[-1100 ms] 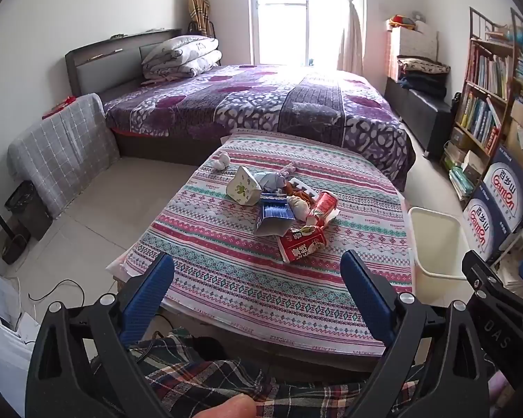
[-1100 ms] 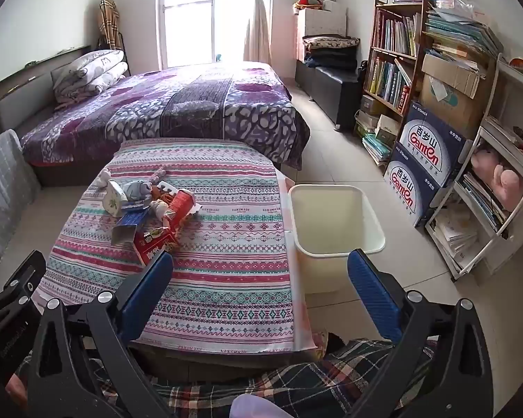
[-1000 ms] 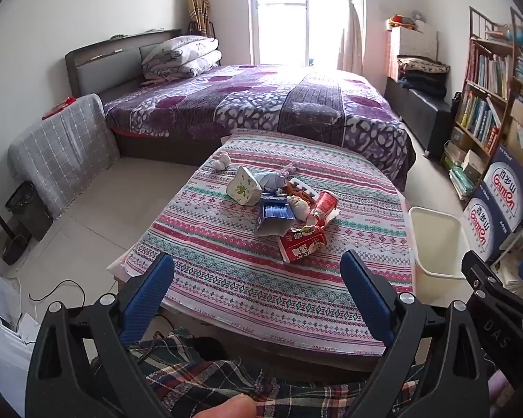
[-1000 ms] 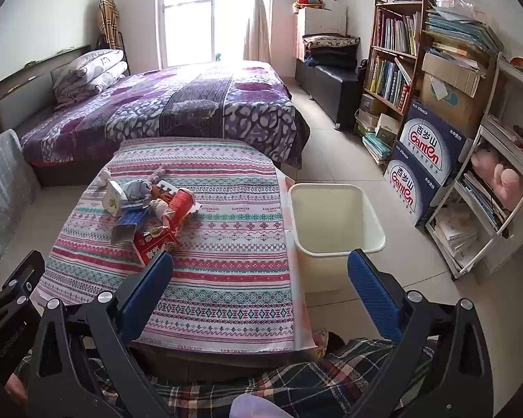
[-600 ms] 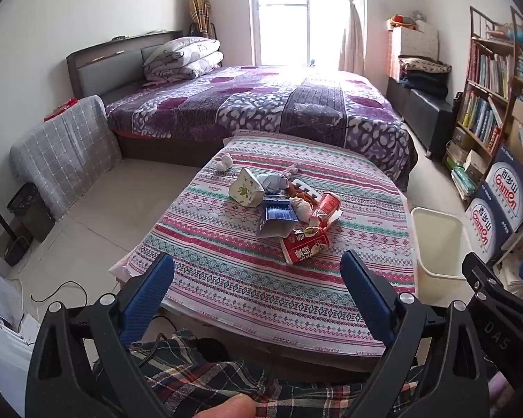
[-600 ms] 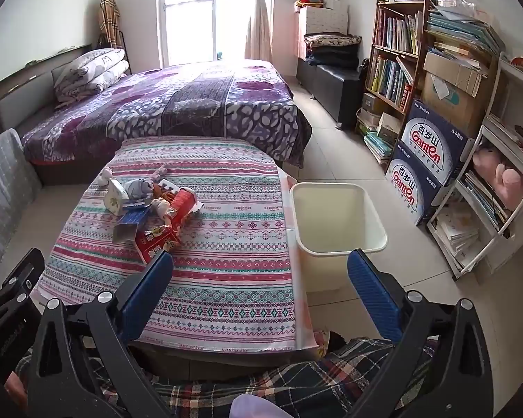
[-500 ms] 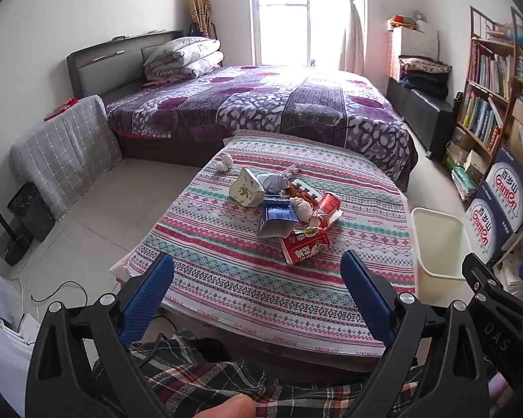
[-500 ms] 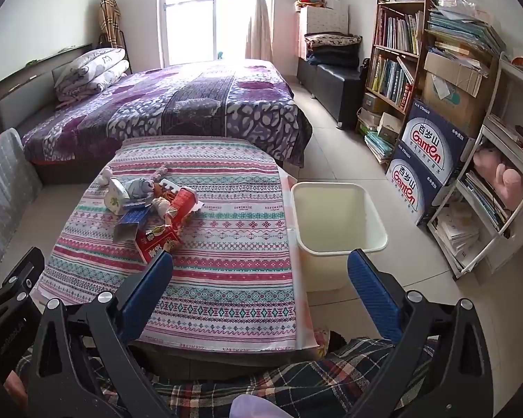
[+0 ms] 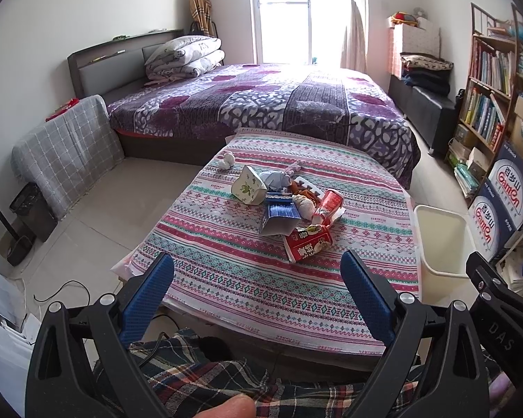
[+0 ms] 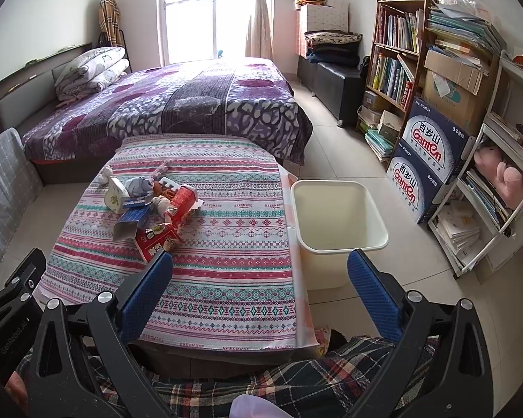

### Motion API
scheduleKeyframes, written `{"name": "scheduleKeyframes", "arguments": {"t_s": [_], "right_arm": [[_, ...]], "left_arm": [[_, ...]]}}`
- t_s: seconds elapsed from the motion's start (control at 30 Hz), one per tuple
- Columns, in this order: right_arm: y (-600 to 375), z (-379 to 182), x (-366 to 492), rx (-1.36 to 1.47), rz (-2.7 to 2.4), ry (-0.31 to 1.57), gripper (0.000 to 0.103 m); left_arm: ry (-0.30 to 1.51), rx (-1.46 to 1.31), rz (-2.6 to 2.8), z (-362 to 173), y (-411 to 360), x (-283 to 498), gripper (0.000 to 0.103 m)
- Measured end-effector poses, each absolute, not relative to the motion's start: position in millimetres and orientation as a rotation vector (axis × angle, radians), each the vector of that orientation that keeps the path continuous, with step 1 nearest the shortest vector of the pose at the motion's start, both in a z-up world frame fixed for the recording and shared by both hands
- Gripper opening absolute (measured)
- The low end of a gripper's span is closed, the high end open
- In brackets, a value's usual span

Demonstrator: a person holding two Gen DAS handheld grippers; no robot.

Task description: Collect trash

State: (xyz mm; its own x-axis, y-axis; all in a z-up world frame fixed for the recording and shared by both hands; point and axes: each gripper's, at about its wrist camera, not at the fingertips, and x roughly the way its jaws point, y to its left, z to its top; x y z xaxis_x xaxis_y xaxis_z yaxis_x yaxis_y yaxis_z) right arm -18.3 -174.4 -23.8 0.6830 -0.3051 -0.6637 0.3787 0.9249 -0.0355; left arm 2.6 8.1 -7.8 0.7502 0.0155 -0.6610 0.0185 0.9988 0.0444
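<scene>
Both grippers, left [image 9: 257,280] and right [image 10: 259,278], gape empty. Right view alone shows the whole bin [image 10: 340,244] interior, apparently empty.

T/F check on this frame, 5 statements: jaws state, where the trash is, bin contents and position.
1. Both grippers, left gripper and right gripper, have their jaws spread wide and hold nothing. True.
2. The trash pile lies on the floor beside the bed. False: it lies on the patterned cloth that covers the table.
3. The white bin stands on the floor off the table's right edge. True.
4. The white bin already holds the red carton. False: the bin looks empty inside, and the carton lies on the cloth at the near end of the pile.
5. The left gripper is touching the red carton. False: it hangs short of the pile, apart from it.
</scene>
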Motion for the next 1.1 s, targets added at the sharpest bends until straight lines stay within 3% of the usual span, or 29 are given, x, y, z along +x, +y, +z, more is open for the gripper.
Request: {"name": "scheduleKeyframes", "arguments": {"t_s": [1.1], "right_arm": [[-174.7, -28.6, -18.7, 0.11, -0.383, 0.73, 0.096]], "left_arm": [[0.725, 0.055, 0.0, -9.9, 9.4, 3.4, 0.093]]}}
